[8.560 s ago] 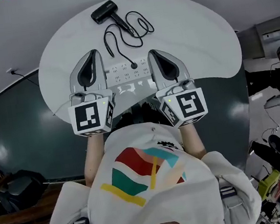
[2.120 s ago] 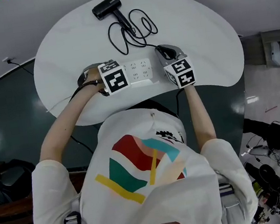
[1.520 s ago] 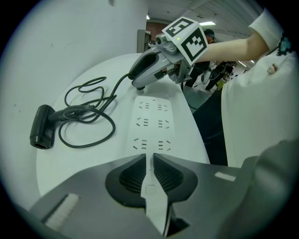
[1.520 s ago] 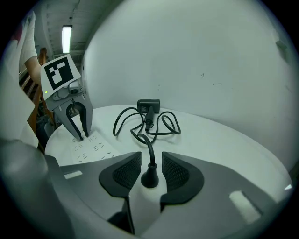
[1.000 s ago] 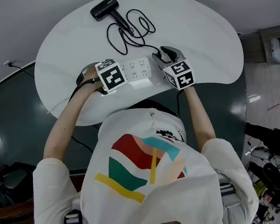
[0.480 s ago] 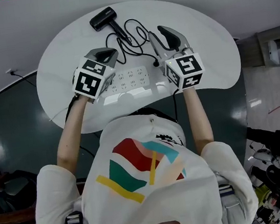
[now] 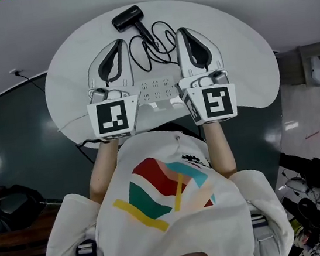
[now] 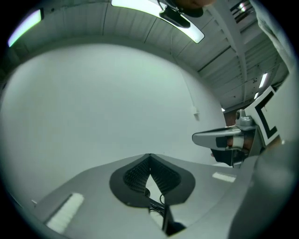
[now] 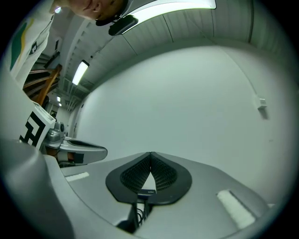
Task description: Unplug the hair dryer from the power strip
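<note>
The white power strip (image 7: 154, 88) lies on the round white table (image 7: 242, 42), between my two raised grippers. Beyond it the black hair dryer (image 7: 127, 18) lies at the far edge, its black cable (image 7: 151, 46) coiled loosely in front of it. The cable's plug end runs under the right gripper and is hidden. My left gripper (image 7: 117, 42) (image 8: 149, 156) and right gripper (image 7: 182, 31) (image 9: 150, 153) are both held level above the table, side by side. Both are shut with nothing between the pads. A bit of the cable (image 8: 156, 208) shows below the left gripper's pads.
A plain white wall fills both gripper views. Each gripper shows in the other's view: the right gripper (image 8: 224, 140), the left gripper (image 9: 79, 150). Dark floor surrounds the table, with a thin wall cable (image 7: 16, 72) at the left and clutter at the right.
Both grippers lifted off the power strip and swung up level over the table. The right jaws, open half a second ago, have shut empty. The cable has shifted.
</note>
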